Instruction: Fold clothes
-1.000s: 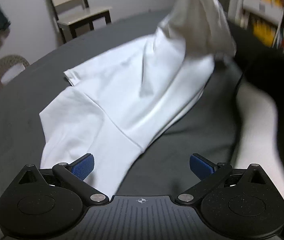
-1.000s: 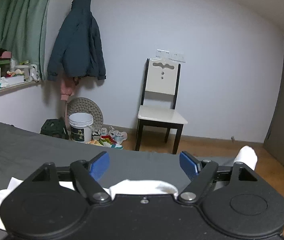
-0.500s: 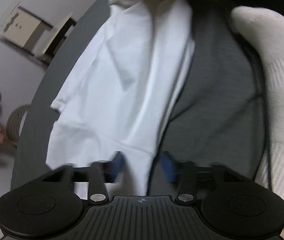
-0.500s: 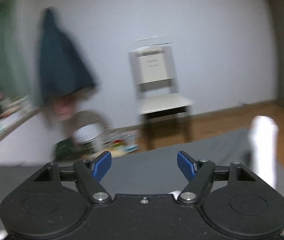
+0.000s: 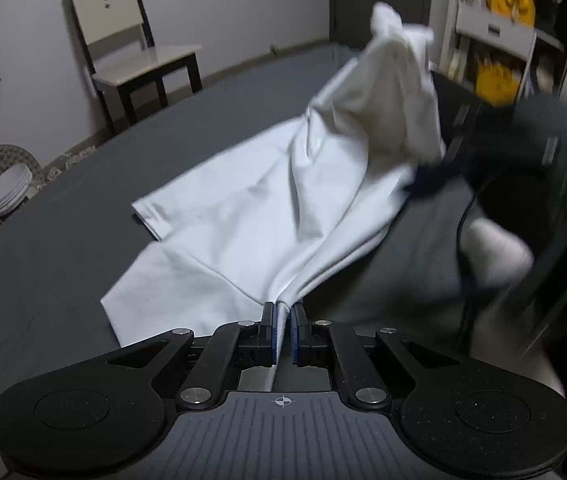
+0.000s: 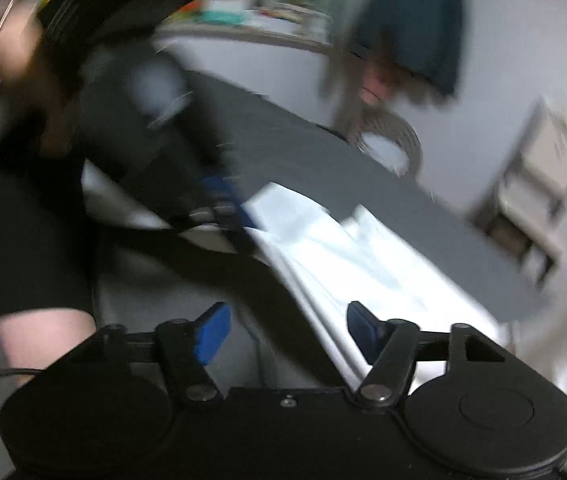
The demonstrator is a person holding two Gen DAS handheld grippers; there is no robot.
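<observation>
Shirt point(image 5: 267, 216) between left gripper's point(image 5: 282, 334) jaws

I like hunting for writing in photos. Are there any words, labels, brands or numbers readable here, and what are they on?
No text can be read in either view.
Yellow items on the shelf: any printing is too blurred to read.
Left tongs, shut on the white garment: only a small crosshair mark on the body, no letters.
Right tongs: no marking seen; this view is motion-blurred.

The white cotton shirt point(image 5: 267, 216) lies on the dark grey bed sheet point(image 5: 83, 208), its near edge between the left tongs point(image 5: 282, 334). Behind the bed stands a cream wooden chair point(image 5: 131, 52); a shelf point(image 5: 495, 32) is at far right.
</observation>
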